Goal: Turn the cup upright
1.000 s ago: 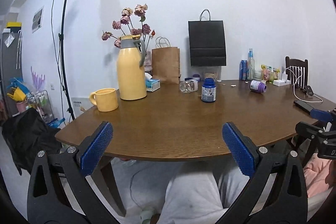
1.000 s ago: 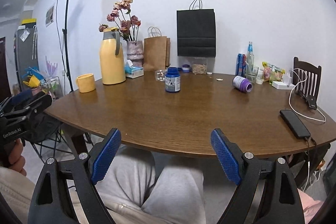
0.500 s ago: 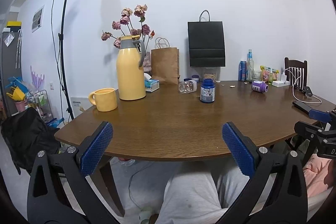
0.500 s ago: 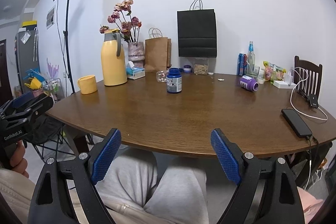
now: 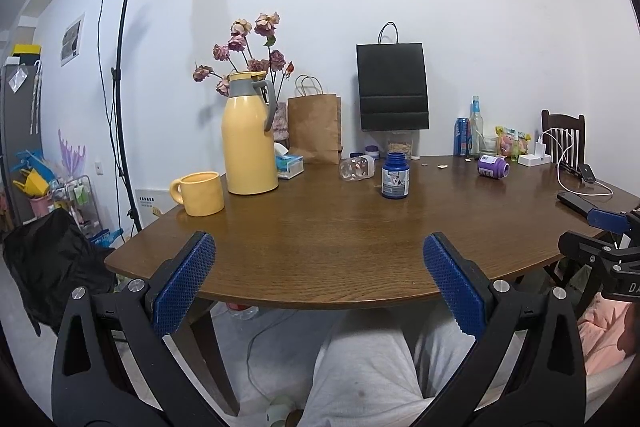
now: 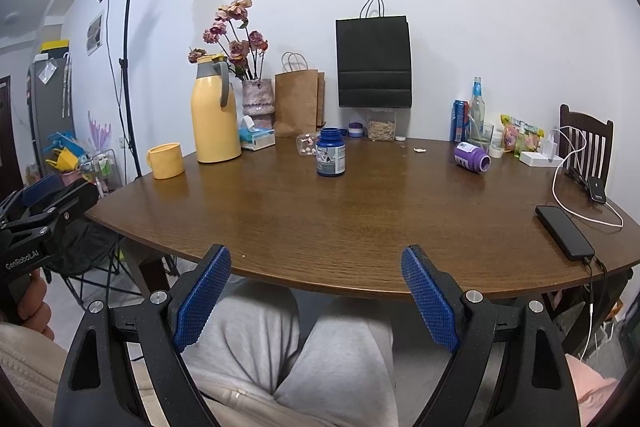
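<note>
A yellow mug (image 5: 198, 193) with its handle to the left stands at the table's far left, beside a tall yellow thermos jug (image 5: 249, 143); I cannot tell which end is up. The mug (image 6: 165, 160) also shows in the right wrist view. My left gripper (image 5: 318, 247) is open and empty, held off the near table edge above a person's lap. My right gripper (image 6: 316, 255) is open and empty too, likewise short of the near edge. Each gripper shows at the edge of the other's view: the left gripper (image 6: 44, 203) and the right gripper (image 5: 600, 227).
On the brown table (image 5: 320, 239) stand a blue bottle (image 5: 394, 181), a clear jar on its side (image 5: 356, 168) and a purple bottle on its side (image 5: 493, 167). Paper bags, flowers and drinks line the back. A phone (image 6: 564, 233) with a cable lies at the right.
Both grippers stay open and empty. The views have drifted only slightly; nothing on the table has moved.
</note>
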The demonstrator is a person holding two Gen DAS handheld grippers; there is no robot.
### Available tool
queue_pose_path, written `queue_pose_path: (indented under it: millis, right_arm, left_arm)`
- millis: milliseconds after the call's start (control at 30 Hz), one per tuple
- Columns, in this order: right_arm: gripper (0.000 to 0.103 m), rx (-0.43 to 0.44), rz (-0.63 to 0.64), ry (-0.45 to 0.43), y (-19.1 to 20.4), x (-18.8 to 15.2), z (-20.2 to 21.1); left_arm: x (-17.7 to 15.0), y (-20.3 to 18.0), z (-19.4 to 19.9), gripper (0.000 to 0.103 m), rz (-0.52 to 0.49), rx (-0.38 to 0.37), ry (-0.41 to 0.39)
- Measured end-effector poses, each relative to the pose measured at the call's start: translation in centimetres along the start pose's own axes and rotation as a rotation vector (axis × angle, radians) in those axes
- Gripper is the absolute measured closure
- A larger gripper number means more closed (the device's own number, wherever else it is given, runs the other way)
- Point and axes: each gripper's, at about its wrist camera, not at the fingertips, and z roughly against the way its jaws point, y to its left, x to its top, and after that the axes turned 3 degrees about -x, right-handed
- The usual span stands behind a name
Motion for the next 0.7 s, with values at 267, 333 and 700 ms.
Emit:
queue_pose_path:
  millis: [267,333,700]
  right_arm:
    - [0.012,0.0,0.0,0.0,0.05,0.01,0.05]
    - [0.012,0.0,0.0,-0.001,0.03,0.02,0.09]
    - [0.012,0.001,0.002,-0.001,-0.03,0.02,0.07]
  left_arm:
    - [0.05,-0.06,0.03,0.0,-0.001,0.001,-0.001]
    - [0.09,-0.1,0.05,0.0,-0.001,0.002,-0.002]
    - [0.22,-0.03,0.05,0.0,0.0,0.005,-0.005]
